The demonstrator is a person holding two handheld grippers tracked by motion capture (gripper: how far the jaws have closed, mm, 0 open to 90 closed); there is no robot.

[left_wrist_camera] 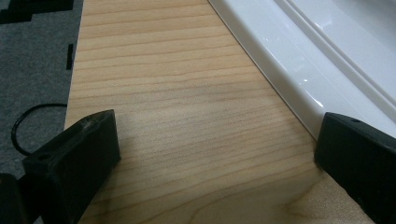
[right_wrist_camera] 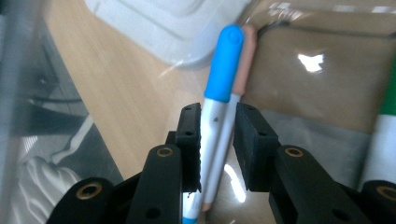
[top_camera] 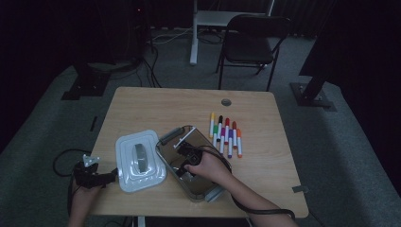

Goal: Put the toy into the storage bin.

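Two markers [right_wrist_camera: 219,116] sit between right claw [right_wrist_camera: 218,140] jaws.

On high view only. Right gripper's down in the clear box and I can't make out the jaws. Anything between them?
Observer: Yes. The right gripper has two markers between its jaws, a blue-capped marker and a peach-capped marker, lying side by side.
Operator: Clamped?
Observer: The jaws sit close on both sides of the pair. I can't tell whether they are pressing.
Operator: Left one?
Observer: The left gripper is open wide over the bare table with nothing between its jaws. One jaw is right beside the rim of the white lid.
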